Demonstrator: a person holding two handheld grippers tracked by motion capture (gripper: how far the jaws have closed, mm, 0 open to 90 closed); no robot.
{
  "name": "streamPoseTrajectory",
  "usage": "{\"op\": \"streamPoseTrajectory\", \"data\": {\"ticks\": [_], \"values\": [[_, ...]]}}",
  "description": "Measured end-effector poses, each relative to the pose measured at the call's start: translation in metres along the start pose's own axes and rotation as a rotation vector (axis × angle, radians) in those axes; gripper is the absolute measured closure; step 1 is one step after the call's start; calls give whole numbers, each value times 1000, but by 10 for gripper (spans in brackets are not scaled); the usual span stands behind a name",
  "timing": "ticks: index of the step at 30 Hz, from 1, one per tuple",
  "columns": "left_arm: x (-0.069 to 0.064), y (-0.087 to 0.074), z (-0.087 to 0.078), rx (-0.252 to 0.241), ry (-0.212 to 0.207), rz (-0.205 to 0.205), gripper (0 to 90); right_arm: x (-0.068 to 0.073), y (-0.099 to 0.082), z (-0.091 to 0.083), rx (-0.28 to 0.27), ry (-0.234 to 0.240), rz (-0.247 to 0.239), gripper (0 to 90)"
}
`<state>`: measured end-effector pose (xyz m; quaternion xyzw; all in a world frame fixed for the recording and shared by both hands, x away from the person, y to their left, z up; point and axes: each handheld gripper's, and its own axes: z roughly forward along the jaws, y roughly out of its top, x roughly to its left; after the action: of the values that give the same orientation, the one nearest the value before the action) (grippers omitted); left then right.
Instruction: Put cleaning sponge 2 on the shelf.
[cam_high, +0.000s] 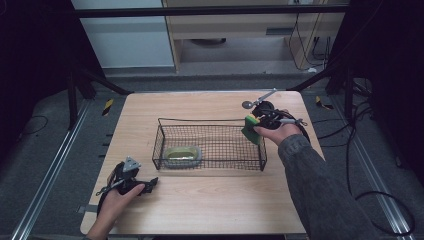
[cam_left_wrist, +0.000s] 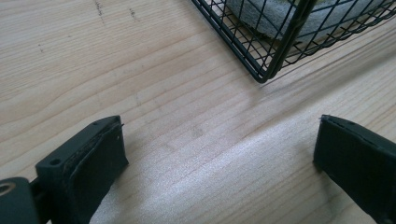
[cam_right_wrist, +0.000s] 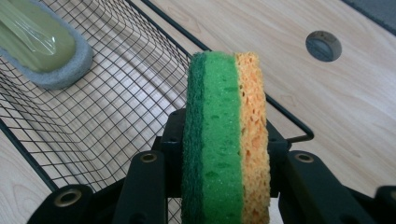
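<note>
A person sits at a light wooden table (cam_high: 210, 210) with a 2-jaw gripper in each hand. In the middle of the table stands a black wire basket (cam_high: 210, 131), open at the top. Inside it, near its front left corner, lies a grey-edged sponge with a pale green top (cam_high: 183, 155). The right gripper (cam_high: 255, 126) hangs at the basket's right end, just above the rim, and its jaws are closed tight on a second sponge (cam_right_wrist: 226, 140), which stands on edge between them, dark green scouring layer on 1 side, bright green in the middle, orange on the other. In the right gripper view this sponge sits over the basket's edge wire, with the mesh floor below and to the left and the other sponge well apart at the far corner. A small round grey disc (cam_right_wrist: 323, 45) is set in the tabletop beyond the basket. The left gripper (cam_high: 145, 186) rests low near the table's front left, jaws wide apart with nothing between them, pointing toward the basket's near corner. The step in hand looks like placing the held sponge into the basket. The next move probably calls for carrying it inward past the rim, lowering it toward the mesh floor, and only then spreading the jaws.
</note>
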<state>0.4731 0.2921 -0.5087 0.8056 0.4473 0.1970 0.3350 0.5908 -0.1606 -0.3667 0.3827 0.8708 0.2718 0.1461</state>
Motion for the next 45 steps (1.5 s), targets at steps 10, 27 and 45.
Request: {"op": "streamPoseTrajectory", "data": {"ticks": [10,27,45], "values": [[-1,-2,-3,2,-4,11,13,-7,-6,8,9,16,7,640],[-1,-2,-2,3,-5,13,9,-8,-12,25,30,0,-2,636],[-1,-2,-2,0,-6,10,6,0,-16,45,29,-21,-13,637]]}}
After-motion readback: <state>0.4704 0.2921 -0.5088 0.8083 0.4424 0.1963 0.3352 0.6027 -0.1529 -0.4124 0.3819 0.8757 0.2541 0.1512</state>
